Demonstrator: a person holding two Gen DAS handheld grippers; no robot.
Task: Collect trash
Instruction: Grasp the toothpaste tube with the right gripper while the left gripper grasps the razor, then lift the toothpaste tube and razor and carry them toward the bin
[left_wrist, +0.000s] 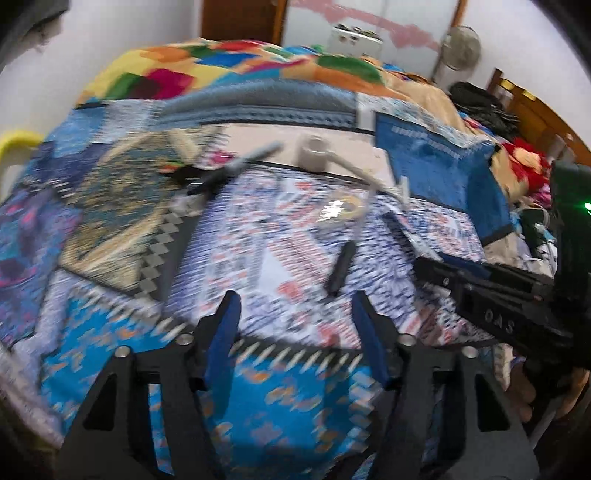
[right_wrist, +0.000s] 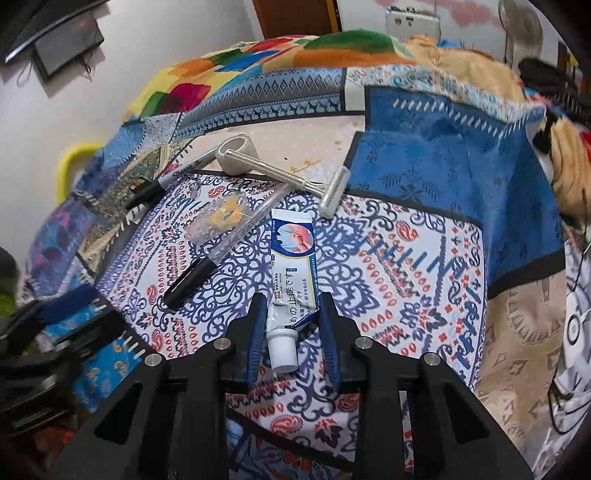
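A white and blue ointment tube (right_wrist: 293, 254) lies on the patterned bedspread (right_wrist: 406, 280), its white cap towards me. My right gripper (right_wrist: 292, 301) is shut on the tube's lower end just above the cap, one blue pad on each side. A crumpled clear wrapper (right_wrist: 225, 218) with yellow inside, a black pen (right_wrist: 186, 286) and a Sharpie marker (right_wrist: 173, 177) lie to the left. The left wrist view is blurred: my left gripper (left_wrist: 295, 299) hangs open over the bedspread (left_wrist: 258, 258) with nothing between its fingers, and the black pen (left_wrist: 340, 266) lies just beyond them.
A white razor-like tool (right_wrist: 284, 175) rests against a white roll (right_wrist: 238, 155) further back. A blue cloth patch (right_wrist: 443, 177) and heaped colourful bedding (right_wrist: 295, 51) rise behind. Cables (right_wrist: 569, 332) lie at the right edge. A white wall (right_wrist: 110, 103) stands to the left.
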